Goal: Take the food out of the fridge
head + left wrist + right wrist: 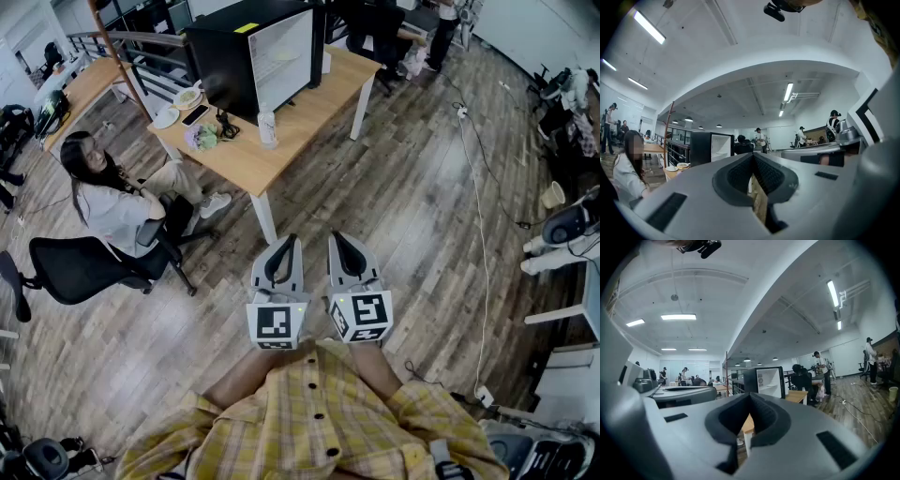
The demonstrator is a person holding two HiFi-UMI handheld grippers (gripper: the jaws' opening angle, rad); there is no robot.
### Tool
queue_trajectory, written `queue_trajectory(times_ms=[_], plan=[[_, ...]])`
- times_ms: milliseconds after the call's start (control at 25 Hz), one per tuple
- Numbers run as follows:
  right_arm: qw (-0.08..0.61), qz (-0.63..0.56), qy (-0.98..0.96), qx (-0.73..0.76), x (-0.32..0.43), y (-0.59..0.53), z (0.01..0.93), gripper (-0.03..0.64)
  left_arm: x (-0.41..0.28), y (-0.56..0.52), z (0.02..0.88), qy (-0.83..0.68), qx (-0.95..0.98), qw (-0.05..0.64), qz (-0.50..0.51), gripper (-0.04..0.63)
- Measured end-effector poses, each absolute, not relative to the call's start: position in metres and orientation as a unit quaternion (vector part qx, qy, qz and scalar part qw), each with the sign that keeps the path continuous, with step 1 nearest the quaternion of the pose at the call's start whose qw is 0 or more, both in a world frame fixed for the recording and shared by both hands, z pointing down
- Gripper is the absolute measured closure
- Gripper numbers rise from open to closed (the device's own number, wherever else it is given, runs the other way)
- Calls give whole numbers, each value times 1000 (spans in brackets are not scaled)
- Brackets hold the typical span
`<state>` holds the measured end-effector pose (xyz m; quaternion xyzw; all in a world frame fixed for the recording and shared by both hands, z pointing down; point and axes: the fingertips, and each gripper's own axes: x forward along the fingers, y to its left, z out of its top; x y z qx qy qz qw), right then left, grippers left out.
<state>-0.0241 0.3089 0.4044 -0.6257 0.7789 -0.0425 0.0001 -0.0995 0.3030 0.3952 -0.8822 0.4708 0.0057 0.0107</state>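
Note:
A black mini fridge [272, 52] stands on a wooden table [309, 103] at the far side of the room; its front shows a white inside with shelves. It also shows small in the left gripper view [710, 147] and the right gripper view [766, 380]. I cannot make out any food in it. My left gripper [289, 240] and right gripper [336, 236] are held side by side, level, close to my body, and point towards the table from well short of it. Both are shut with nothing in them.
On the table by the fridge are a bottle [267, 127], a bowl and plate [187, 96] and a phone [195, 115]. A person [112, 202] sits left of the table beside a black office chair [80, 267]. A cable [478, 216] runs over the wooden floor at right.

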Motion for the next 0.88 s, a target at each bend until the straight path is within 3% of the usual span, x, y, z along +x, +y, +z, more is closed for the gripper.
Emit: queue_trajectory(times_ms=[880], plan=[[-6,7,802,-597,30,349,395,609,-36,341,391,482,-875,41,3,588]])
